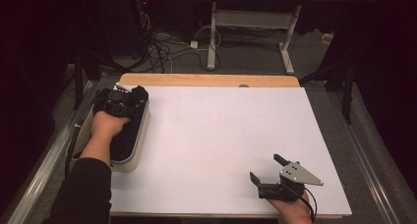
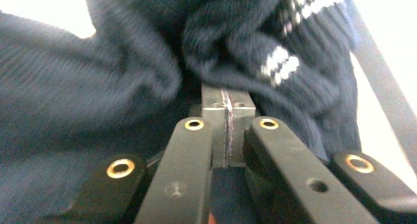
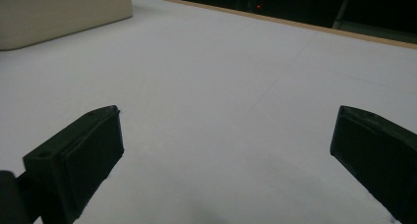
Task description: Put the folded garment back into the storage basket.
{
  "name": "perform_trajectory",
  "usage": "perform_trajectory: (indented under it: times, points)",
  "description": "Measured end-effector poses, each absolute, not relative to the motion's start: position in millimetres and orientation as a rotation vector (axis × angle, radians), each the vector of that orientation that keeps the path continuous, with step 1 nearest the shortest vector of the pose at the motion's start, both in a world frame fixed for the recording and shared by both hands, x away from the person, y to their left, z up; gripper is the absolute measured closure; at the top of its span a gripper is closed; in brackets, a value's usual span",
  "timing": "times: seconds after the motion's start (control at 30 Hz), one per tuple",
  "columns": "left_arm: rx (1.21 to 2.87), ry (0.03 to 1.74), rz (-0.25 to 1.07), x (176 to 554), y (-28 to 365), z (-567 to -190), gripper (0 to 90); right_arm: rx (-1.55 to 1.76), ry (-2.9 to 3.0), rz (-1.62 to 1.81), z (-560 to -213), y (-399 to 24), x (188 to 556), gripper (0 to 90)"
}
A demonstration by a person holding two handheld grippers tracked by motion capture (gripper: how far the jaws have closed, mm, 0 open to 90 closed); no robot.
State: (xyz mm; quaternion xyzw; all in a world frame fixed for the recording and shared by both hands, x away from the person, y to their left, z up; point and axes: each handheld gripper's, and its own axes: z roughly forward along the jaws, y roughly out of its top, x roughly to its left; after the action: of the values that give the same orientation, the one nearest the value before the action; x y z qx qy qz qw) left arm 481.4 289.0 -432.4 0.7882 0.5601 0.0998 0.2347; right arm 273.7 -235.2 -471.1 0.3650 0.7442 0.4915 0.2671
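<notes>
A dark navy knitted garment (image 1: 124, 135) with white pattern marks lies in a cream bin (image 1: 141, 138) at the table's left edge. My left gripper (image 1: 120, 102) is over the far end of that bin. In the left gripper view it (image 2: 227, 98) is shut, its tips nosing into the folds of the garment (image 2: 98, 76). I cannot tell whether any fabric is pinched between the pads. My right gripper (image 1: 265, 167) rests low near the front right of the white table top (image 1: 221, 130), open wide (image 3: 226, 130) with nothing between its fingers.
The bin's cream wall (image 3: 64, 15) shows far left in the right gripper view. A wooden table edge (image 1: 206, 80) runs along the far side. Beyond it are cables on the floor (image 1: 162, 47) and the legs of another desk (image 1: 212, 37).
</notes>
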Motion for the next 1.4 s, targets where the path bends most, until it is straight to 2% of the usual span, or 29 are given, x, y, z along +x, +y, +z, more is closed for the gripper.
perform_trajectory:
  times: [0.27, 0.83, 1.17, 1.4]
  points:
    - [2.154, 1.568, 0.330, 458.7, 301.9, -423.1, 87.1, 0.991, 2.006, 1.328, -471.7, -237.9, 272.8, 0.1]
    - [2.115, 1.649, 0.354, 432.0, 330.0, -427.8, 87.1, 0.974, 2.021, 1.330, -473.1, -235.2, 272.4, 0.0]
    - [2.079, 1.693, 0.381, 425.9, 346.5, -428.7, 87.0, 0.962, 2.030, 1.331, -473.7, -231.9, 271.7, 0.1]
    - [2.043, 1.702, 0.413, 438.3, 349.3, -426.7, 87.0, 0.963, 2.029, 1.331, -473.7, -230.4, 270.8, 0.0]
